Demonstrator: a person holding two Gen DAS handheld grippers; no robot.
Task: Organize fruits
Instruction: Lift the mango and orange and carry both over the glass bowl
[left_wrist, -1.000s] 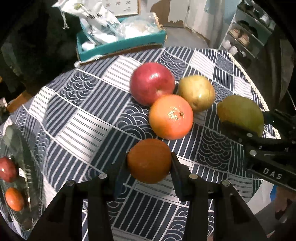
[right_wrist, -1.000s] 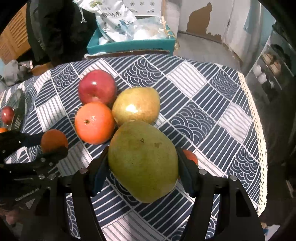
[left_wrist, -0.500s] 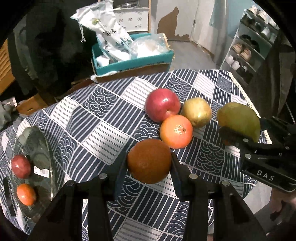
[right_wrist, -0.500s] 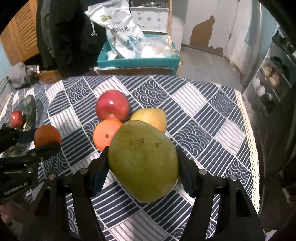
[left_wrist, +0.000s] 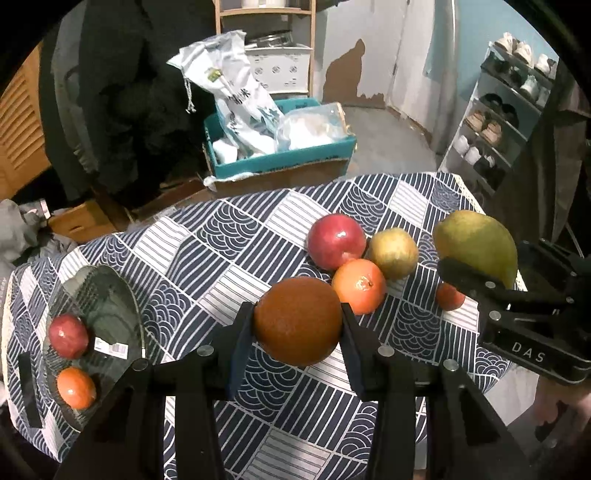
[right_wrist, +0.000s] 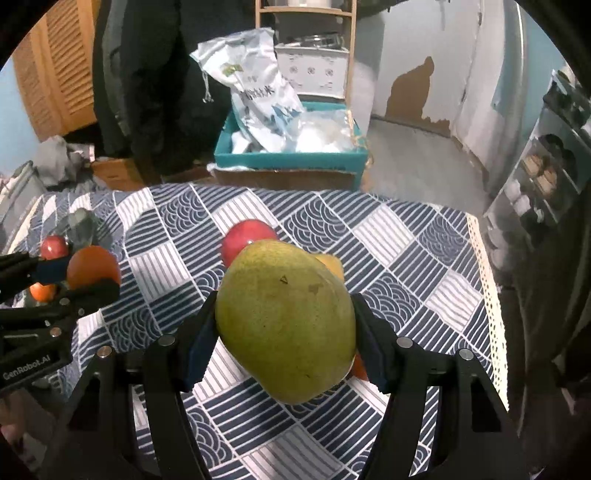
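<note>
a: fruits are what gets sorted here. a dark orange (left_wrist: 297, 320) is clenched in the left gripper (left_wrist: 297, 325) at lower centre of the left view, and a green mango (right_wrist: 285, 319) is grasped by the right gripper (right_wrist: 285, 325) at centre of the right view.

b: what has changed?

a: both are now seen higher above the patterned tablecloth (left_wrist: 207, 254) than a second ago; more floor is shown.

b: meaning?

a: both picks are judged done. the glass plate (left_wrist: 122, 295), at lower left with a red fruit (left_wrist: 68, 335) and small orange (left_wrist: 76, 387), is the likely destination. an apple (left_wrist: 336, 242), orange (left_wrist: 358, 286) and pear (left_wrist: 393, 253) are left at centre right.
</note>
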